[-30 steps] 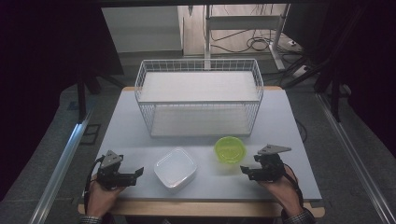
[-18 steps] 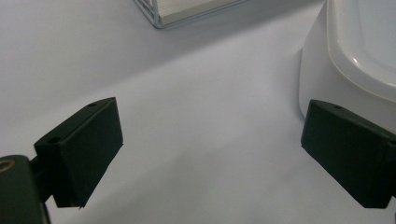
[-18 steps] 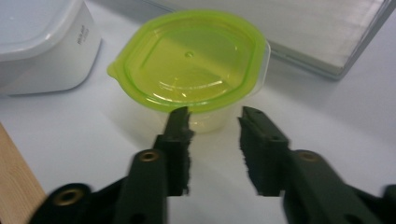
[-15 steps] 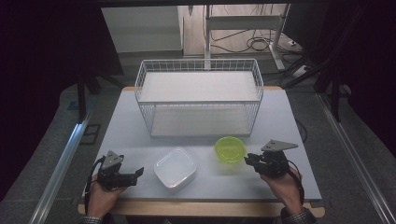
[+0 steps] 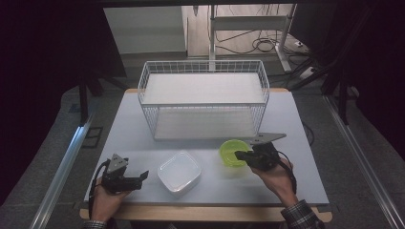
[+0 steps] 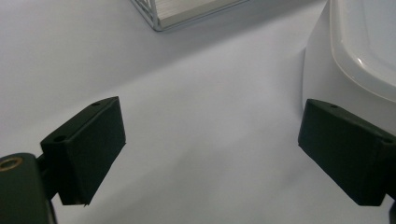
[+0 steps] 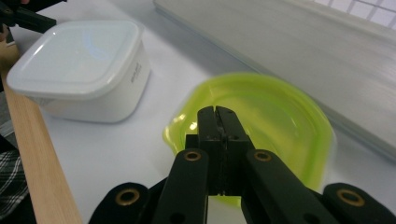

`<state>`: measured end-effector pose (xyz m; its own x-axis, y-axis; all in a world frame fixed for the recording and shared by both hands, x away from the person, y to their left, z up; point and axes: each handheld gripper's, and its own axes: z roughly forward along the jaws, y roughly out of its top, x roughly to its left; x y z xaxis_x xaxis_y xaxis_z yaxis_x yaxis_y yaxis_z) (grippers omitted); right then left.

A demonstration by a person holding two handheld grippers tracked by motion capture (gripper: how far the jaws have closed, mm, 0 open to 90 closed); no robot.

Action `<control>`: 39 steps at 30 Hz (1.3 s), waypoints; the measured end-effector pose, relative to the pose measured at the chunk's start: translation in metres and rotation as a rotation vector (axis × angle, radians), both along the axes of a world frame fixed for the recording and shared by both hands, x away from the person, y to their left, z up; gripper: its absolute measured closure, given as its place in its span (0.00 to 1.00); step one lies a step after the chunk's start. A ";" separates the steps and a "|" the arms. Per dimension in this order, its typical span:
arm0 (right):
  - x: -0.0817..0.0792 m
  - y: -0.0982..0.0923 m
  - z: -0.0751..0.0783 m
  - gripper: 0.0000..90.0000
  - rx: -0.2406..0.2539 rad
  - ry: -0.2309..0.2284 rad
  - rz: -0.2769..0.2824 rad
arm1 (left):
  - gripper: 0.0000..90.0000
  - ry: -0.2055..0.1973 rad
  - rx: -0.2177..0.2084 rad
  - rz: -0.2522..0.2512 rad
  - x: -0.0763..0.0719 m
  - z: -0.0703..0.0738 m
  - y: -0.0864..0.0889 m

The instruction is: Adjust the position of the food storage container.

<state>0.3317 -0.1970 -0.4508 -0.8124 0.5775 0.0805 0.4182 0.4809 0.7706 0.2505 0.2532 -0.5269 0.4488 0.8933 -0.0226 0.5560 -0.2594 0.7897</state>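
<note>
The right gripper [image 7: 218,116] has just been closing and now pinches the near rim of the green bowl [image 7: 275,112], mouth up and empty, just before the empty wire basket [image 5: 203,102]. The left gripper [image 5: 138,177] gapes wide beside the lidded white container [image 5: 179,171].

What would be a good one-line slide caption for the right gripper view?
The right gripper, jaws shut on the rim of a green bowl, beside a lidded white container.

Small print on white container [image 7: 138,70] side (illegible).
</note>
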 end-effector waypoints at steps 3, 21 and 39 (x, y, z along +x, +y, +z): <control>0.005 0.008 -0.001 1.00 0.011 0.009 0.021 | 0.08 -0.001 0.003 -0.002 0.001 0.000 0.000; 0.027 0.069 -0.023 1.00 -0.070 0.053 0.130 | 0.08 -0.004 0.023 0.005 0.001 0.000 0.000; 0.040 0.037 -0.029 1.00 -0.095 0.038 -0.013 | 0.08 0.004 0.030 0.006 0.001 -0.001 -0.002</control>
